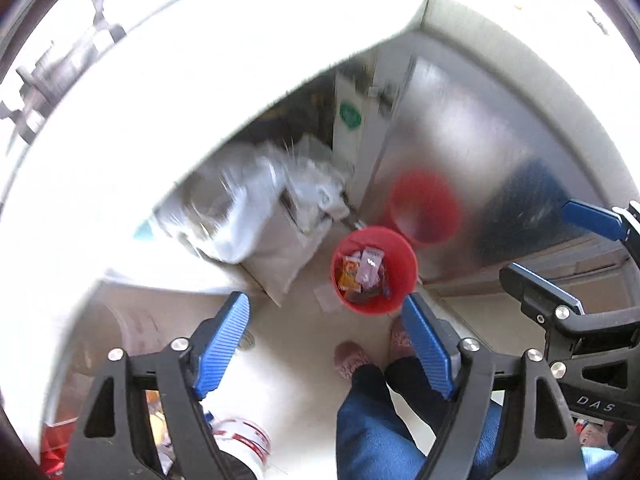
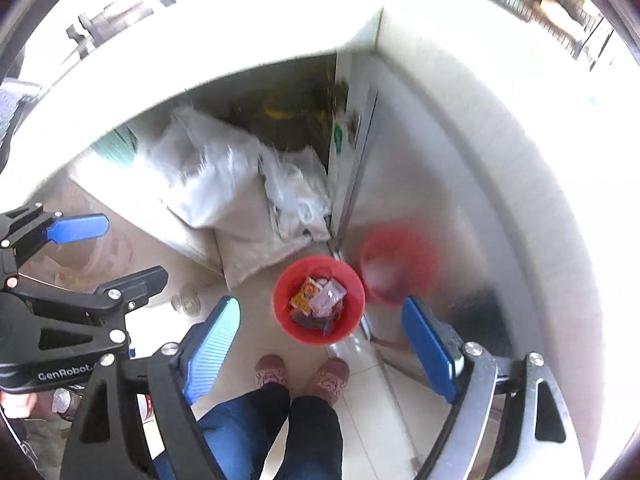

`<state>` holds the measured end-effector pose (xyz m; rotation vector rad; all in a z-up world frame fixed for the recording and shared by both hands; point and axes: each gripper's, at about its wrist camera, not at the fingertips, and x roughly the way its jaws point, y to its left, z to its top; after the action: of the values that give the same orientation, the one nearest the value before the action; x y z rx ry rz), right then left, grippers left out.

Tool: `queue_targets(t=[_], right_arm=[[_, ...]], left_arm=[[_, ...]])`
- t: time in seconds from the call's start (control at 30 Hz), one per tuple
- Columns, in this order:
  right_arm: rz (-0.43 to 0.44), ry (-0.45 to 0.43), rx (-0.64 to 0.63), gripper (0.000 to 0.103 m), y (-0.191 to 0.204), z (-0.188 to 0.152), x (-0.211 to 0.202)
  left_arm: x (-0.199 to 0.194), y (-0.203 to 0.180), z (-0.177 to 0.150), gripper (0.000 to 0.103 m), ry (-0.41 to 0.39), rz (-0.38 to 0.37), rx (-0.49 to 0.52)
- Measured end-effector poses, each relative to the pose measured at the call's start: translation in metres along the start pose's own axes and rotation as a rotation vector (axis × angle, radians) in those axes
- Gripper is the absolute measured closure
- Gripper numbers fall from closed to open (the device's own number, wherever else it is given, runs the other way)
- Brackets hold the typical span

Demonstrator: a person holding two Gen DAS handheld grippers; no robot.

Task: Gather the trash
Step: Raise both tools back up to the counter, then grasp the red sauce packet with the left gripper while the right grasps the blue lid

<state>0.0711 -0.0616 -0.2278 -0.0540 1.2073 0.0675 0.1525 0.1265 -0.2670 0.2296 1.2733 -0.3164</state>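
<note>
You are looking straight down at a red bin [image 1: 374,270] standing on the pale tiled floor [image 1: 296,344], just ahead of your slippers [image 1: 352,360]. The bin sits in the corner beside a shiny metal cabinet door [image 1: 472,152], which shows a blurred red reflection of it. Inside the bin lies a small heap of wrappers [image 1: 362,274]: an orange-yellow packet, a pale lilac one on top, and darker scraps beneath; they cover the bottom and sit well below the rim.

Your left gripper [image 1: 326,338] hangs above the floor with its blue pads spread wide and nothing between them. Your right gripper [image 2: 322,338] is likewise released, jaws apart and empty, with the bin seen between its fingers from above.

Left of the bin, crumpled clear plastic bags [image 2: 224,176] slump against a grey sack [image 2: 256,248] under the white counter [image 2: 248,28].
</note>
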Motion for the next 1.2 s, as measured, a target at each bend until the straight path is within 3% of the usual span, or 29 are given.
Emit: queue_targets(t=[0.2, 0.57, 0.87, 1.2], right_arm=[[-0.053, -0.105, 0.037, 0.011, -0.014, 0.020, -0.055], [-0.171, -0.218, 0.114, 0.009, -0.061, 0.047, -0.114], [-0.208, -0.244, 0.173, 0.009, -0.120, 0.066, -0.129], [-0.213, -0.217, 0.204, 0.009, -0.187, 0.095, -0.111]], left_arm=[[-0.063, -0.006, 0.028, 0.021, -0.120, -0.007, 0.029], [-0.117, -0.040, 0.090, 0.018, -0.243, -0.069, 0.107], [-0.124, -0.090, 0.147, 0.018, -0.261, -0.104, 0.173], [-0.094, -0.126, 0.217, 0.018, -0.222, -0.125, 0.167]])
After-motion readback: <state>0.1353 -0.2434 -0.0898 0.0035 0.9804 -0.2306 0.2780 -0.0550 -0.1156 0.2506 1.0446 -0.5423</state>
